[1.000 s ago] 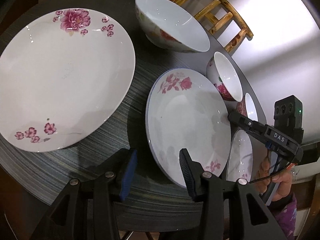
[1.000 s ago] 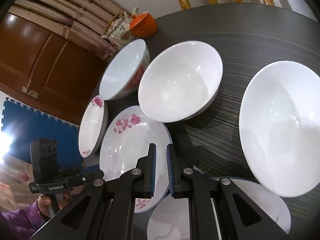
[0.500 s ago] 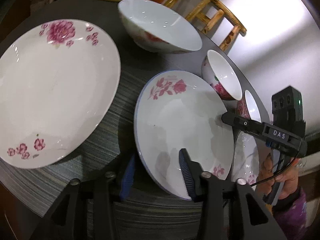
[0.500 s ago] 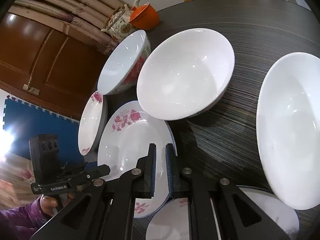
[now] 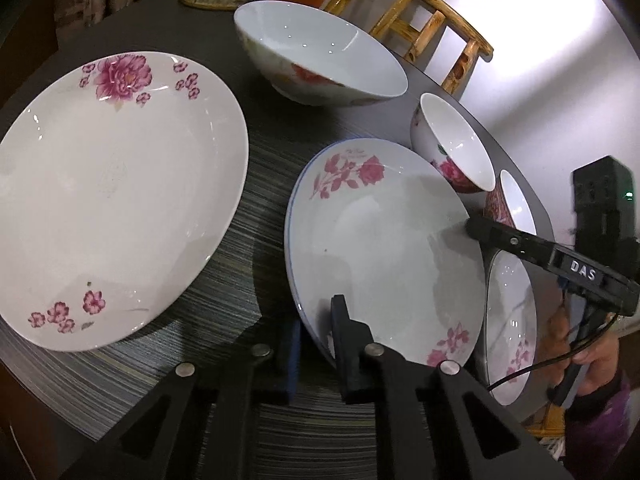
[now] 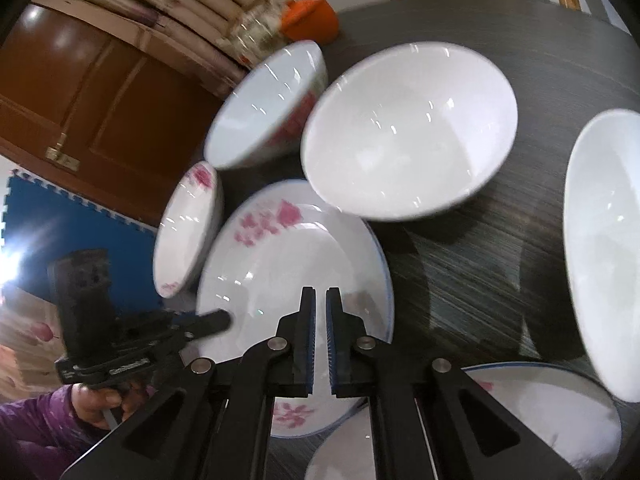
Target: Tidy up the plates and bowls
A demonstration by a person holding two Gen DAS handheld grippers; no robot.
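Observation:
A blue-rimmed plate [image 5: 380, 248] with red roses lies on the dark round table [image 5: 256, 208]. My left gripper [image 5: 316, 336] straddles its near rim. One finger [image 5: 344, 320] rests on top and the blue pad [image 5: 294, 344] sits under the edge, with the jaws closing on the rim. My right gripper [image 5: 472, 226], held by a hand, points at the plate's right edge. In the right wrist view the same plate [image 6: 280, 264] lies under my right gripper [image 6: 320, 308], which is shut with nothing between its pads. The left gripper [image 6: 216, 322] shows at that plate's left rim.
A large plate with purple flowers [image 5: 120, 200] lies left. A big flowered bowl [image 5: 320, 60], small bowls [image 5: 452, 148] and a small dish [image 5: 508, 320] crowd the back and right. A plain white bowl [image 6: 408, 132] and a second blue-rimmed plate [image 6: 520, 420] sit near. Beyond the table stands a wooden chair [image 5: 420, 20].
The left jaws have narrowed from wide apart onto the rose plate's near rim, and the left view has rolled a little. The right gripper has stayed shut over the plate.

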